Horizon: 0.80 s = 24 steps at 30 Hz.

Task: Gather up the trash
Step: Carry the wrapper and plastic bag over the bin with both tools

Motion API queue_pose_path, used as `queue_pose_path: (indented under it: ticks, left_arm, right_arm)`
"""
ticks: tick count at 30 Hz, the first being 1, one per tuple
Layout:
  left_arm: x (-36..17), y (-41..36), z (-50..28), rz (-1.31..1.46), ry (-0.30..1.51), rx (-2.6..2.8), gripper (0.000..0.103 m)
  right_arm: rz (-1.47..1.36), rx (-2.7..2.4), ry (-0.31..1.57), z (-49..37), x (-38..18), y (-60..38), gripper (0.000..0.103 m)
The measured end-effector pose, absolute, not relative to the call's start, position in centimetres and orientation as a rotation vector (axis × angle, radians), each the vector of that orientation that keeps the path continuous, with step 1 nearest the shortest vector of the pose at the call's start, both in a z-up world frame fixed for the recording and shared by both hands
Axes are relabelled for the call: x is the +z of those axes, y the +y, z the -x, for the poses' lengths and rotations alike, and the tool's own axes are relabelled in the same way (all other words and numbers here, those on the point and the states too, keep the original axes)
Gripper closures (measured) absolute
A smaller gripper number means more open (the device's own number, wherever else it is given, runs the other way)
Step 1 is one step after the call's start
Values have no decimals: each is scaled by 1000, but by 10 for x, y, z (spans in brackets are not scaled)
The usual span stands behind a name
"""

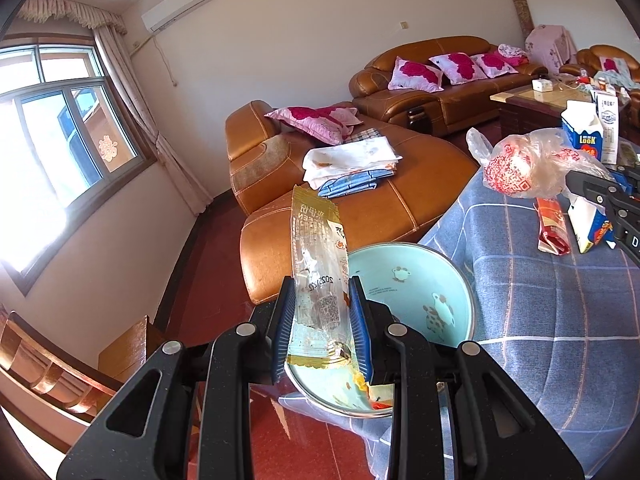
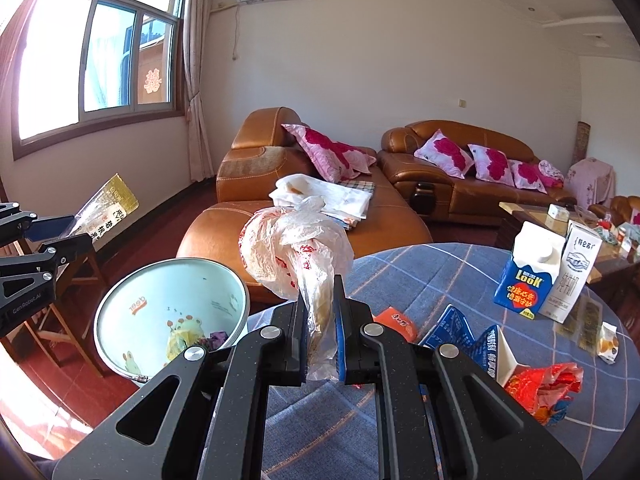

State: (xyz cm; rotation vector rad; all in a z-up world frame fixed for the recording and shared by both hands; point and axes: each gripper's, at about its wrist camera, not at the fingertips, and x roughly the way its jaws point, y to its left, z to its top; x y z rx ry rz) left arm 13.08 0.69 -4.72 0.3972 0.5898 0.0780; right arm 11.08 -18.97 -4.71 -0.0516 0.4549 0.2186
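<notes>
My left gripper is shut on a long clear and gold snack wrapper, which stands upright above the near rim of a light blue bin. In the right wrist view the bin sits tilted at the table's left edge, with some scraps at its bottom. My right gripper is shut on the twisted neck of a crumpled clear plastic bag with red print. It holds the bag over the table, just right of the bin. That bag and the right gripper also show at the right of the left wrist view.
A blue checked cloth covers the table. On it stand two milk cartons, with a torn blue carton, a red wrapper and an orange packet lying nearby. A brown leather sofa stands behind, wooden chairs at left.
</notes>
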Motion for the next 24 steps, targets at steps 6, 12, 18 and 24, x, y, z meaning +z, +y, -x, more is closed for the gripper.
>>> queue_pose_path:
  ticks: [6, 12, 18, 24]
  left_arm:
    - [-49, 11, -134, -404, 597, 95, 76]
    - [-51, 13, -137, -415, 604, 110, 76]
    - [-54, 11, -142, -422, 611, 124, 76]
    - [-57, 15, -145, -428, 621, 140, 76]
  right_arm:
    - [62, 238, 455, -117, -48, -180, 92]
    - [74, 256, 459, -124, -51, -174, 92]
    - [85, 274, 459, -129, -54, -168, 92]
    - [101, 292, 460, -132, -57, -160, 92]
